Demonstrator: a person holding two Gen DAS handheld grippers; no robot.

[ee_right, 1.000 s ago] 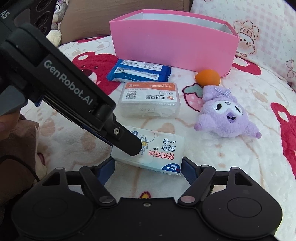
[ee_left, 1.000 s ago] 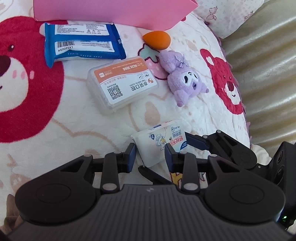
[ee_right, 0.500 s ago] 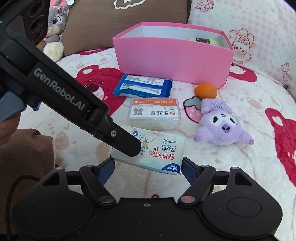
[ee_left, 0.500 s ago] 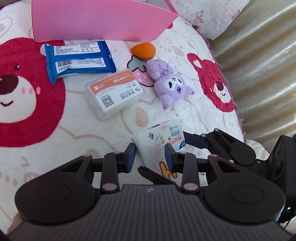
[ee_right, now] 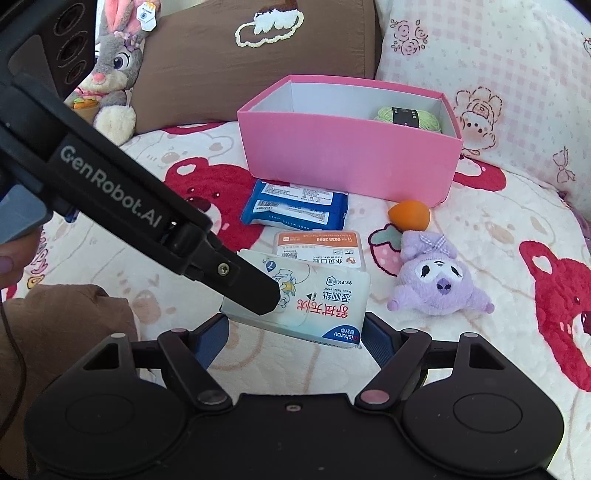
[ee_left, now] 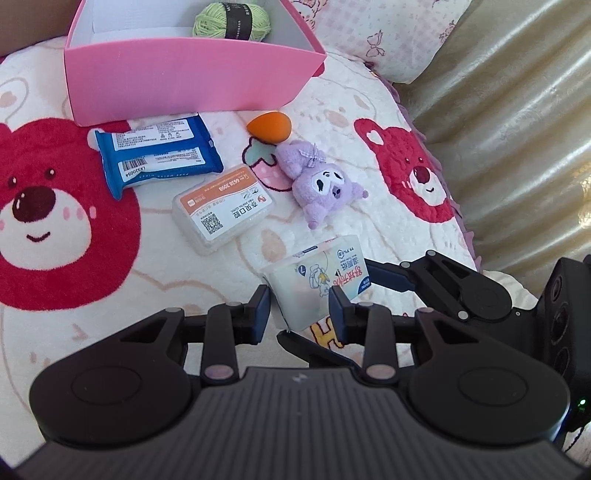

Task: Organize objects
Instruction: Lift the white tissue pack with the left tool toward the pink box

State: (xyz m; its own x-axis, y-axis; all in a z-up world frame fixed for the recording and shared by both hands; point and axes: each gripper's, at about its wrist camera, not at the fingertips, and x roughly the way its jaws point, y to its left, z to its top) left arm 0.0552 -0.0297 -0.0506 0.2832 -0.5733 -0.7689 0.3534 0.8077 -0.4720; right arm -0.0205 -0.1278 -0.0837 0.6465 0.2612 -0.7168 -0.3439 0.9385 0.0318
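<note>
two grippers hold one white tissue pack above a bear-print blanket

left wrist view: the left gripper (ee_left: 299,304) is clamped narrowly across one end of the white tissue pack (ee_left: 317,278). the right gripper (ee_left: 332,306) reaches in from the right and grips the same pack. on the blanket (ee_left: 66,314) beyond lie a clear plastic case (ee_left: 221,208), a blue wipes pack (ee_left: 159,151), an orange sponge (ee_left: 269,124) and a purple plush toy (ee_left: 325,184). behind them stands a pink box (ee_left: 184,79) holding green yarn (ee_left: 232,19).

right wrist view: the right gripper (ee_right: 295,338) stands wide, its pads against both ends of the tissue pack (ee_right: 325,299), which is lifted clear of the blanket. the left gripper (ee_right: 266,295) pinches the pack's left part.
</note>
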